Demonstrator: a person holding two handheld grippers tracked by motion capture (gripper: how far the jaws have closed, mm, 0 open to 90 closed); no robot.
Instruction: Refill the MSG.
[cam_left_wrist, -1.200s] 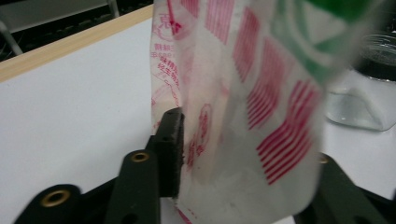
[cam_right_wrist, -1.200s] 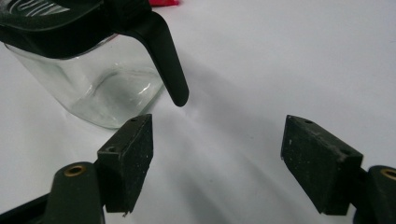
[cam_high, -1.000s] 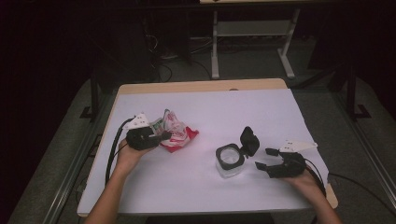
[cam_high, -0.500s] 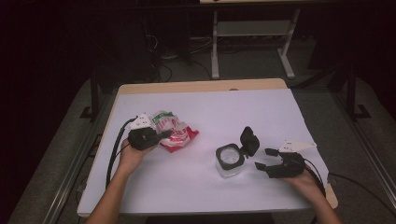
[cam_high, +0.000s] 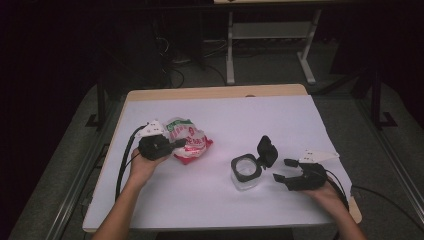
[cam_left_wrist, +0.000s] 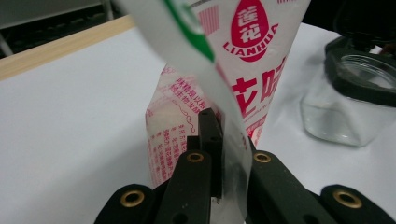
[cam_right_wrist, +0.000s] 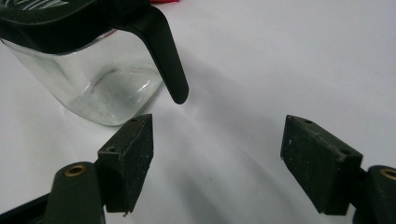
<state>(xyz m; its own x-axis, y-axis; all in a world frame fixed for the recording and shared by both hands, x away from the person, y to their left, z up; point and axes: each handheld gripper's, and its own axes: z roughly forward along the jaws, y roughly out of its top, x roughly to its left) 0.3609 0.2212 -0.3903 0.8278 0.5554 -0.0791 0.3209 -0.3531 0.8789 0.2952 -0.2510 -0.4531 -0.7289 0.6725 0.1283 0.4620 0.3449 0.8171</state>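
A red, white and green plastic bag (cam_high: 191, 142) with a powder inside lies on the white table at the left. My left gripper (cam_high: 176, 144) is shut on its crinkled upper edge. In the left gripper view the two jaws (cam_left_wrist: 217, 140) pinch the clear film of the bag (cam_left_wrist: 252, 56), which rises in front of them. A square glass jar (cam_high: 246, 173) with a black rim stands right of centre, its black flip lid (cam_high: 266, 151) hinged up. My right gripper (cam_high: 281, 170) rests just right of the jar, open, nothing between its fingers (cam_right_wrist: 217, 149). The jar (cam_right_wrist: 93, 88) sits ahead and left of them.
The white sheet (cam_high: 240, 115) covers most of the table, with a wooden strip (cam_high: 215, 93) along the far edge. Black cables trail from both grippers off the table sides. The floor and a desk frame (cam_high: 270, 35) beyond are dark.
The bag's upper part has sunk and shifted a little at the left gripper, whose jaws have come together on the bag's edge. The right hand and the jar have not moved.
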